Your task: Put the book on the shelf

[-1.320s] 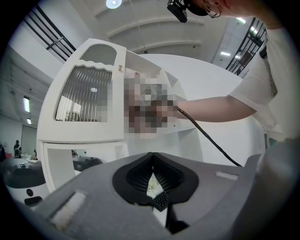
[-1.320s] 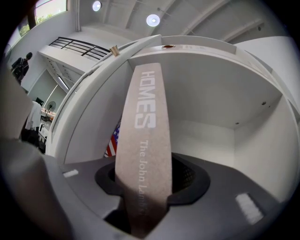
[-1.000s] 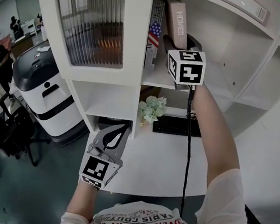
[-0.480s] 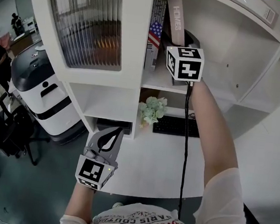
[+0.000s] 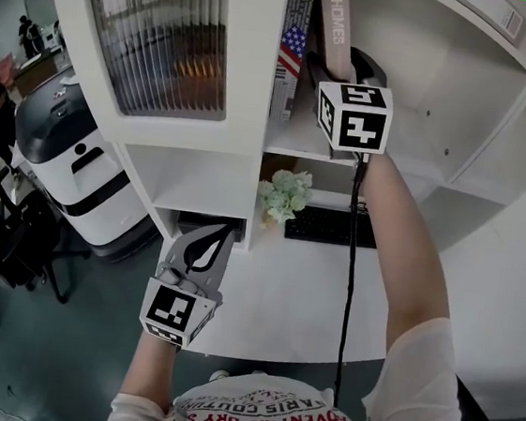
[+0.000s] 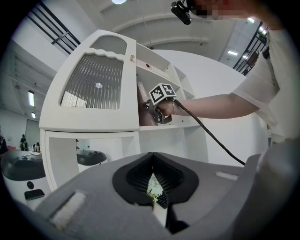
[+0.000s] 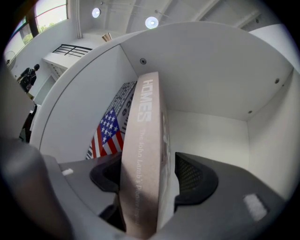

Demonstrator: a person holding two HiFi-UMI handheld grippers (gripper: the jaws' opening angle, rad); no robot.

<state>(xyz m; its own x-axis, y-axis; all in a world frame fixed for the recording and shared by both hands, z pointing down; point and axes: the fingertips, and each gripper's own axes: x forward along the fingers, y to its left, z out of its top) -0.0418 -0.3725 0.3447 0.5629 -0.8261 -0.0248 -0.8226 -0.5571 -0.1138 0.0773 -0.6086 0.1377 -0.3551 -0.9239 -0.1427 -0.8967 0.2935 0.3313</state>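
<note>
A tan book lettered HOMES stands tilted in the upper shelf compartment, leaning toward a book with a flag cover. My right gripper reaches into that compartment, and its jaws are opening with the tan book between them. In the right gripper view a gap shows between the right pad and the book; the left pad is partly hidden behind it. My left gripper hangs low in front of the desk, shut and holding nothing.
Left of the compartment is a ribbed-glass cabinet door. Below lie a black keyboard and a small pale plant on the white desk. A white and black machine stands at the left, with chairs and people beyond.
The right gripper's jaws have spread around the tan book, which now stands a little more upright. The left gripper has barely shifted.
</note>
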